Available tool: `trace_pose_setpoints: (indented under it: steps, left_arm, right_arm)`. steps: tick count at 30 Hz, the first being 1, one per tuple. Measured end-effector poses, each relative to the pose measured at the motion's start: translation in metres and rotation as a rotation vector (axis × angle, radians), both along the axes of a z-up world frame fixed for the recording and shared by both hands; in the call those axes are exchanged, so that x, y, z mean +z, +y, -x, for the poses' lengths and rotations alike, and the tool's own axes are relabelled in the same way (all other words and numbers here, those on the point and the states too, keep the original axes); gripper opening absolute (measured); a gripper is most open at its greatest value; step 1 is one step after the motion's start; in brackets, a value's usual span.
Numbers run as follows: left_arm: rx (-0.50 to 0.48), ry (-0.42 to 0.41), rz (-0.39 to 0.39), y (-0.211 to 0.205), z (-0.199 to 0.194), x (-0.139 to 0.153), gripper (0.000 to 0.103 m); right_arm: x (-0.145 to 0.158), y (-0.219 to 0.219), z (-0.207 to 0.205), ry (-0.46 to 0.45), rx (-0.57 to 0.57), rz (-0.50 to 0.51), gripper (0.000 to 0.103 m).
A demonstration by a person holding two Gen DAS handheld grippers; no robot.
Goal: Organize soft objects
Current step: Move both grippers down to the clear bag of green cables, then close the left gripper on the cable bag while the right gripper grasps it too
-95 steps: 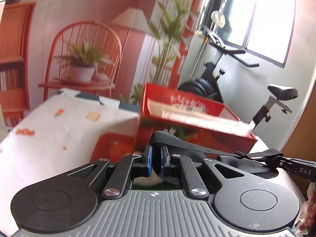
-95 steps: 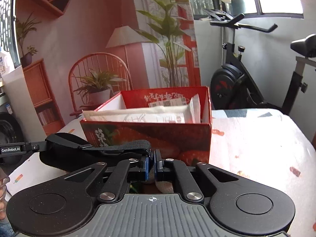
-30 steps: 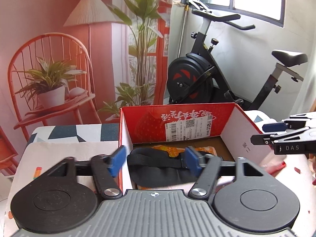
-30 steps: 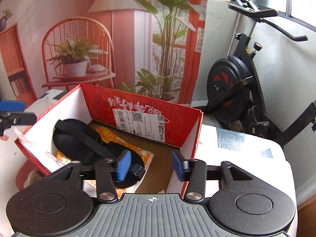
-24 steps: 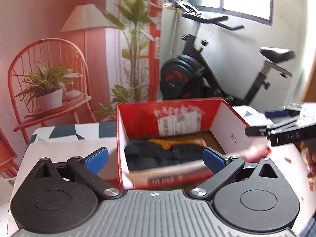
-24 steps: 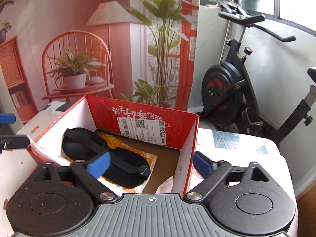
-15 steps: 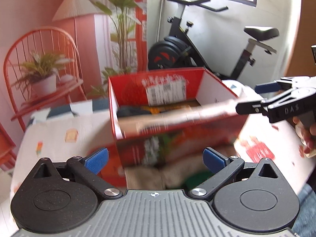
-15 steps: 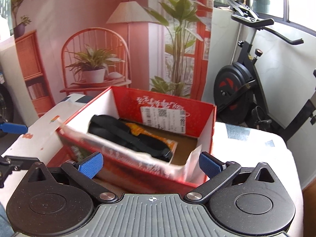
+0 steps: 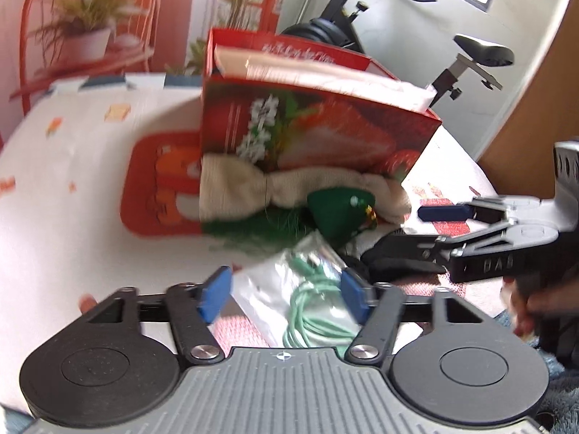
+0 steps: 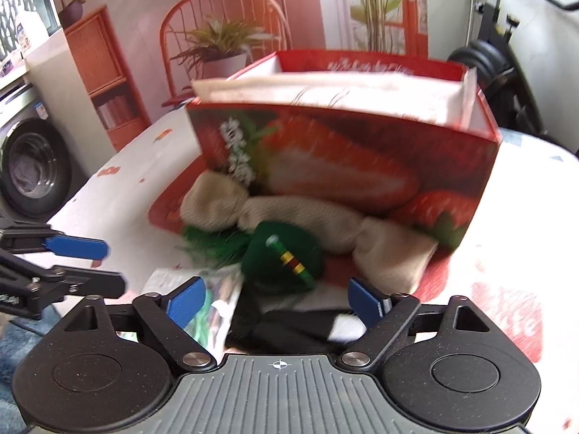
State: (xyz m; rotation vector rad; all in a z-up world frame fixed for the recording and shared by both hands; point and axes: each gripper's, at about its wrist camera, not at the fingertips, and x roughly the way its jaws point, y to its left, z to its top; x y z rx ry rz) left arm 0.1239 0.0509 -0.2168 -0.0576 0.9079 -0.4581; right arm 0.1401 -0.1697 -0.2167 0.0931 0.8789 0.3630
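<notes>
A moment ago both grippers hung over the open red box (image 9: 318,133) with the black eye mask lying inside it; now both views look at the box's strawberry-printed front wall from low down, so the mask counts as stowed and the hands have come down to the pile left on the tabletop (image 9: 72,166); in the left wrist view the left gripper (image 9: 286,294) sits at lower centre with its jaws closing, a clear bag of green cord (image 9: 307,300) between the blue pads, which do not yet press on it as far as the blur allows; in the right wrist view the right gripper (image 10: 278,298) has its jaws closing too from wide apart, over a black strap-like item (image 10: 289,325) at lower centre, not gripping anything; just past it lies a green cap-like thing (image 10: 282,256), and behind that a beige knotted cloth (image 10: 307,224) rests against the foot of the box; judging from this, one item is sorted and several soft pieces remain outside, and the next pick looks to be the bag or the black item
</notes>
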Motion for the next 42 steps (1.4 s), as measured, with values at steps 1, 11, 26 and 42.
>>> trace_pose_setpoints:
  steps: [1, 11, 26, 42]
  left_arm:
    - [0.001, 0.017, 0.007, 0.000, 0.000, -0.004, 0.055]
    - [0.075, 0.134, 0.056, 0.010, 0.004, -0.032, 0.052]
    - [0.047, 0.168, 0.097, 0.005, 0.004, -0.050, 0.053]
    - [0.014, 0.140, 0.133, 0.004, 0.006, -0.049, 0.033]
  right_arm:
    - [-0.003, 0.003, 0.003, 0.006, 0.008, -0.012, 0.075]
    - [-0.015, 0.024, 0.018, 0.007, 0.097, -0.042, 0.051]
    - [-0.038, 0.029, 0.027, 0.081, 0.118, -0.102, 0.046]
    - [-0.043, 0.015, 0.027, 0.102, 0.082, -0.178, 0.033]
